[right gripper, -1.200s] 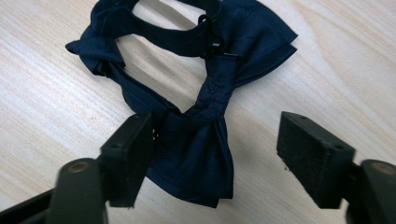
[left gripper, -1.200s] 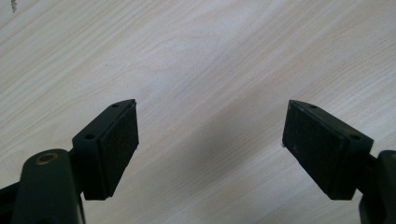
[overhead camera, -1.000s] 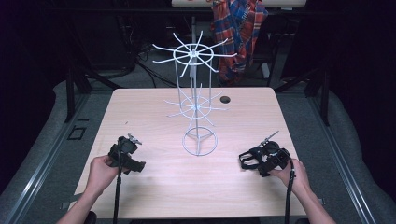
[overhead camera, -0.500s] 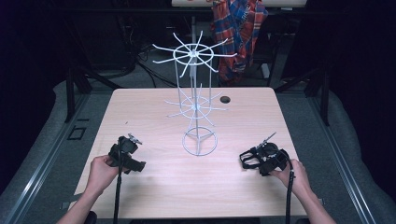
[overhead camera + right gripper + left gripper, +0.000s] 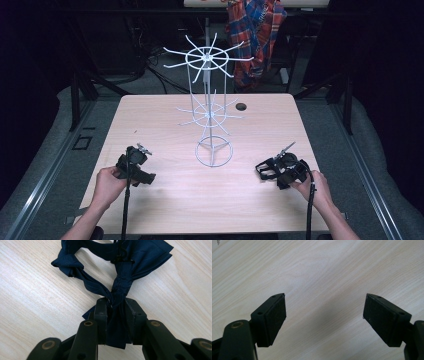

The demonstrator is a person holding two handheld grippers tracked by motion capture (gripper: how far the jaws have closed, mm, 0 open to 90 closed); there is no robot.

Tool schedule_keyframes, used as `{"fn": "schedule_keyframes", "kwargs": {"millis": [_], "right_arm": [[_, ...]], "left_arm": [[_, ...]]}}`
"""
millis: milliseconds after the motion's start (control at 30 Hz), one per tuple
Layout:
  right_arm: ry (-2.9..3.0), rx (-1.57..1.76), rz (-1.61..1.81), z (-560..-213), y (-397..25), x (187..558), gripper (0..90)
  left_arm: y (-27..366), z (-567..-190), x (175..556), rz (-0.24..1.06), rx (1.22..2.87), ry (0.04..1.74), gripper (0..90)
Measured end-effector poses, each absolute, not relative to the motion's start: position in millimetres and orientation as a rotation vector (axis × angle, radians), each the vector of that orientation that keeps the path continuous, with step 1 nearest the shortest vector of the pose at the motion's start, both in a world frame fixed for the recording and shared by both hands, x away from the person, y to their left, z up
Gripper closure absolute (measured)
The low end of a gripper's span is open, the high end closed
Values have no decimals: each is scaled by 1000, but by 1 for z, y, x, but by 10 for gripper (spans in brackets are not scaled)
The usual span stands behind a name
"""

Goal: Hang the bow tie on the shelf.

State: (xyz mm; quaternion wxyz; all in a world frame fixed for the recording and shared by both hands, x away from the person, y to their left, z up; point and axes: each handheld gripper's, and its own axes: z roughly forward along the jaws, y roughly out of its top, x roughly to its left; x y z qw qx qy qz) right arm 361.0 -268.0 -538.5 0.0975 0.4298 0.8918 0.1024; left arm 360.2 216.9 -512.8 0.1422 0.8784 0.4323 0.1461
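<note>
Broadly, the pale wooden tabletop (image 5: 165, 200) carried everything, with a small round hole (image 5: 241, 106) near its far edge. Next in size, a white wire display stand (image 5: 212, 115) stood upright at the middle, with 2 tiers of radiating hooks above a ring base, all of them bare. Beyond the far edge hung a plaid shirt (image 5: 255, 35). Near the front right, the right hand-held gripper (image 5: 116, 303) was pinched on a dark navy cloth piece (image 5: 120, 255), apparently a bow tie or similar strap, whose loops lay spread on the wood just ahead of the jaws; in the high view it showed as a dark bundle (image 5: 265, 169) touching the tabletop, well apart from the stand. The jaws clamped a bunched, twisted section near its knot. It looked light, soft and limp, so it would likely sag and swing when lifted, and the thin weave could slip; the gathered knot seemed the firmest place to hold, while a small dark clasp (image 5: 121, 255) at the far side might be what catches a hook. At the front left, the left hand-held gripper (image 5: 324, 315) was spread wide over bare wood, holding nothing.
</note>
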Motion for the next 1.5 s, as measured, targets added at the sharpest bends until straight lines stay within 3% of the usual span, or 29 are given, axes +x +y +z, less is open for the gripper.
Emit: {"fn": "schedule_keyframes", "kwargs": {"millis": [1500], "right_arm": [[2560,1381,558,-518,-281,360,820]], "left_arm": [[216,-513,360,419,2544,1246,188]]}}
